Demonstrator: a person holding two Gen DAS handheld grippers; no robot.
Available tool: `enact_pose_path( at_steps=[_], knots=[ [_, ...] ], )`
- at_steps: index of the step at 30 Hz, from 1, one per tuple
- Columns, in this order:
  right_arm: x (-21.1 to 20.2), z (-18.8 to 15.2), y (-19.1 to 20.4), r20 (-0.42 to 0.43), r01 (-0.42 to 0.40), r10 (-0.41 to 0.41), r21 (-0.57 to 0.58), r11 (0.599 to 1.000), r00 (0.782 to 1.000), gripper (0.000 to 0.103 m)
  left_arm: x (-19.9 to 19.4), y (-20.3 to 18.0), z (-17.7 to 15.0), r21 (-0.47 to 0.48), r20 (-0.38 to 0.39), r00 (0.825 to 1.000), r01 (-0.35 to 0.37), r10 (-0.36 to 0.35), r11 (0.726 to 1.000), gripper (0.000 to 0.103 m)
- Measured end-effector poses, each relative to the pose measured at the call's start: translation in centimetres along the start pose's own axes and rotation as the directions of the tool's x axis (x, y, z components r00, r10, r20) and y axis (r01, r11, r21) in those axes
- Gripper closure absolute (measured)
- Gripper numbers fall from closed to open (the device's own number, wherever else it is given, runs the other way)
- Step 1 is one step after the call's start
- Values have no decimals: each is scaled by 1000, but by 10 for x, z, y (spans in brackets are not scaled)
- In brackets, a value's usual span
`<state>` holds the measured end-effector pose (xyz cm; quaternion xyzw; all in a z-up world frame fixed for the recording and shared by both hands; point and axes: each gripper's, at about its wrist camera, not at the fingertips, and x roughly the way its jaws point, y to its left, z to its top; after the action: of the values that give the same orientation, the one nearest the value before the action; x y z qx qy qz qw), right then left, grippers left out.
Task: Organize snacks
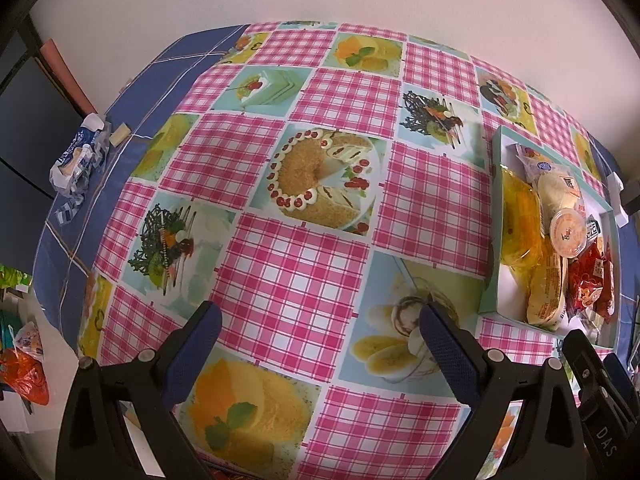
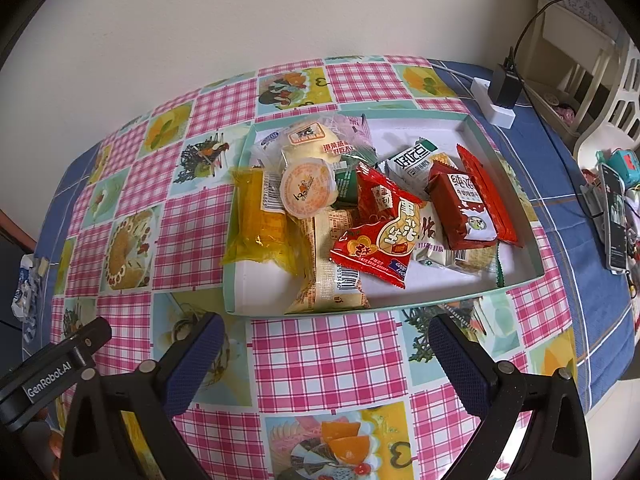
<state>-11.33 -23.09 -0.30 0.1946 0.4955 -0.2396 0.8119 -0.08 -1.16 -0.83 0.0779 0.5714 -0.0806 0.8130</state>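
Note:
A shallow teal-rimmed box (image 2: 516, 200) on the patterned tablecloth holds several packed snacks: a yellow bag (image 2: 260, 224), a round jelly cup (image 2: 308, 192), a red peanut pack (image 2: 380, 240), a dark red wafer pack (image 2: 464, 208) and a white bun (image 2: 308, 140). My right gripper (image 2: 324, 344) hovers open just in front of the box's near rim, nothing between its fingers. In the left wrist view the same box (image 1: 494, 216) lies at the right. My left gripper (image 1: 320, 332) stands open above bare tablecloth, well left of the box.
A crumpled blue-white wrapper (image 1: 78, 156) lies at the table's far left edge. A white power strip with a black plug (image 2: 500, 96) sits behind the box. A phone on a stand (image 2: 616, 216) stands at the right edge. A wall runs behind the table.

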Motion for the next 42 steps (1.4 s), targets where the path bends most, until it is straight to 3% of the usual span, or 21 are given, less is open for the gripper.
enact_pose_path(
  at_steps=[42],
  knots=[
    [0,0,0,-1,-1,1,0,1000,1000,0,-1,-1,-1,-15,2,1000,-7,7,1000,4]
  ],
)
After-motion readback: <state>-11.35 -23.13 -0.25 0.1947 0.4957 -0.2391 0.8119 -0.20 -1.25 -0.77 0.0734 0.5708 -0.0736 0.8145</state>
